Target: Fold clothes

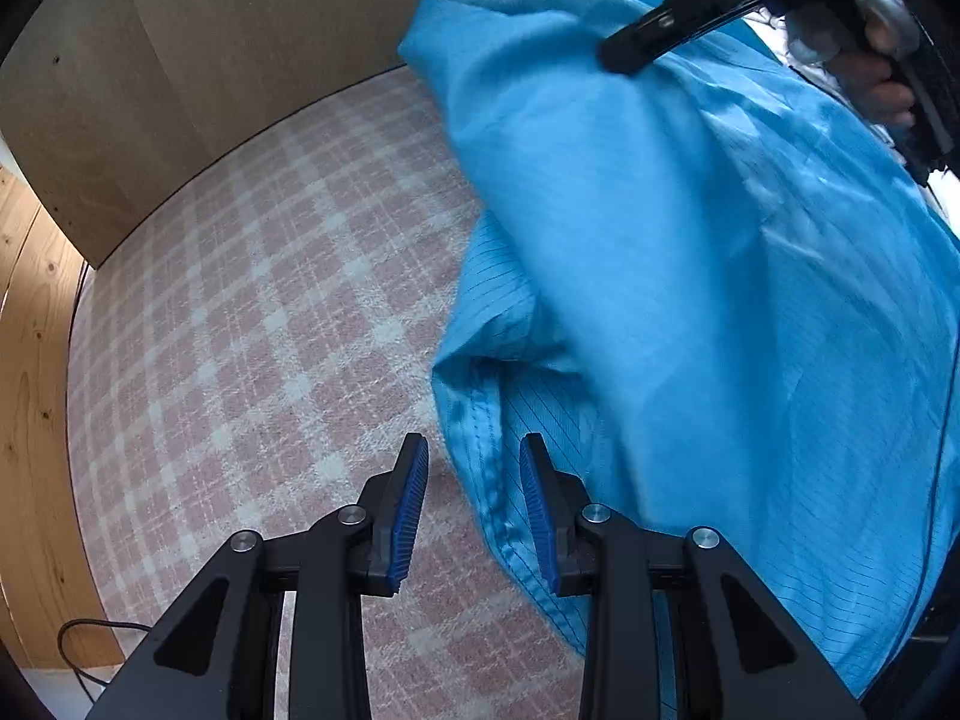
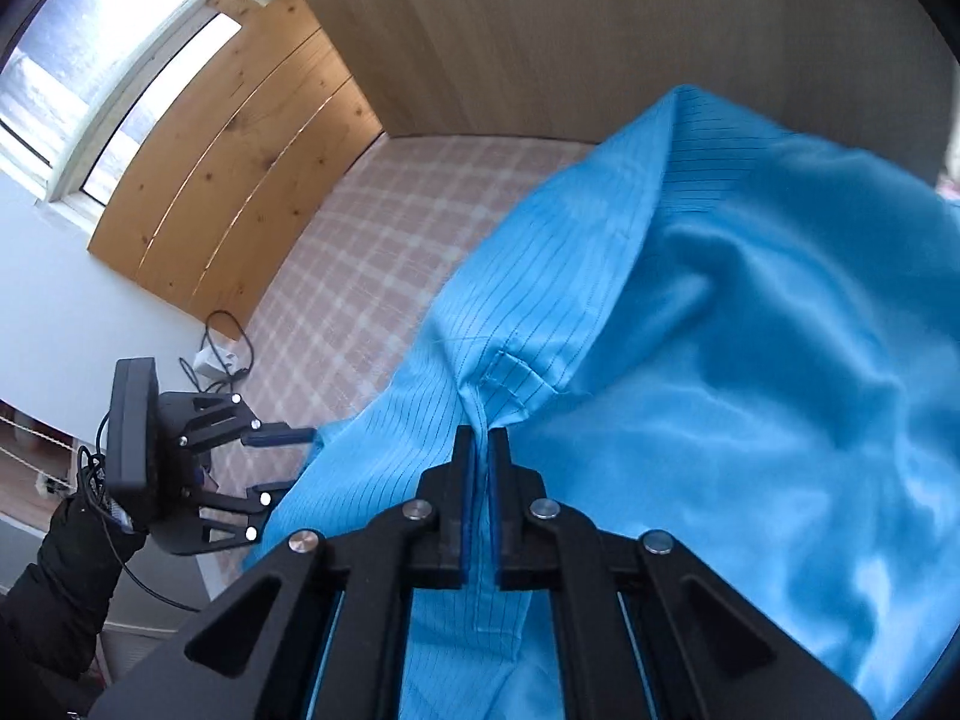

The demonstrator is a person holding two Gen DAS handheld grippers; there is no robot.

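Note:
A bright blue, thinly striped garment (image 1: 660, 300) is lifted in a heap over a pink-and-white checked cover (image 1: 240, 330). My right gripper (image 2: 480, 438) is shut on a pinched fold of the garment (image 2: 720, 360) near a seam. The left wrist view shows the right gripper (image 1: 624, 54) at the top right, with cloth hanging from its tip. My left gripper (image 1: 474, 441) is open just above the cover. The garment's stitched hem runs between its blue pads (image 1: 408, 510), which do not press on it. From the right wrist, the left gripper (image 2: 282, 462) sits at the cloth's left edge.
A pale wooden panel (image 1: 210, 60) rises behind the cover, and a knotty pine board (image 2: 240, 150) flanks its left side. A white plug block (image 2: 213, 360) with black cable lies beyond the cover's edge. A person's black sleeve (image 2: 60, 570) holds the left gripper. A window (image 2: 90, 60) is upper left.

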